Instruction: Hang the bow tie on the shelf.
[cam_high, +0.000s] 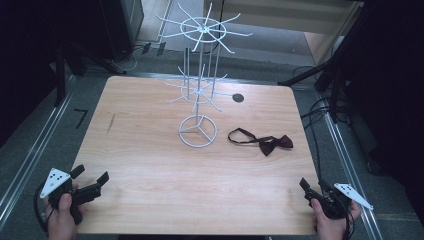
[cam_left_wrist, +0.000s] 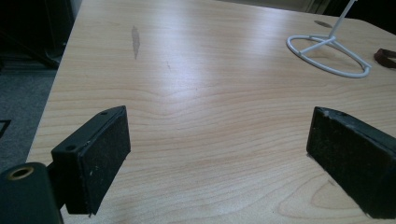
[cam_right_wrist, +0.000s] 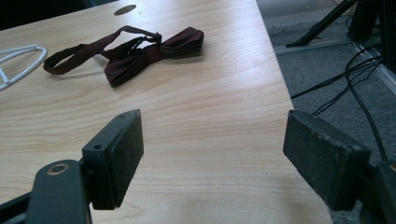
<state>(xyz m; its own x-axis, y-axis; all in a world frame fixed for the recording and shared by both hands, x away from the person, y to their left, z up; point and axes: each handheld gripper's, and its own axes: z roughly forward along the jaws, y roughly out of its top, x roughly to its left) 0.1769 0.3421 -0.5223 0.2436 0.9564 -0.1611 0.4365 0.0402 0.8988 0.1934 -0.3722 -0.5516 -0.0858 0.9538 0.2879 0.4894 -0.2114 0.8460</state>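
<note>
Both grippers are released: the left gripper (cam_high: 90, 180) at 7 o'clock, the right gripper (cam_high: 311, 189) at 5 o'clock. The bow tie (cam_high: 264, 142) lies at 3 o'clock from the white wire stand (cam_high: 198, 131).

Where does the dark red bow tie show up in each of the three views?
High view: bow tie right of centre, beside the rack's ring base.
Left gripper view: a sliver at the right edge.
Right gripper view: upper left.
Shared landmark: the white ring base.
</note>
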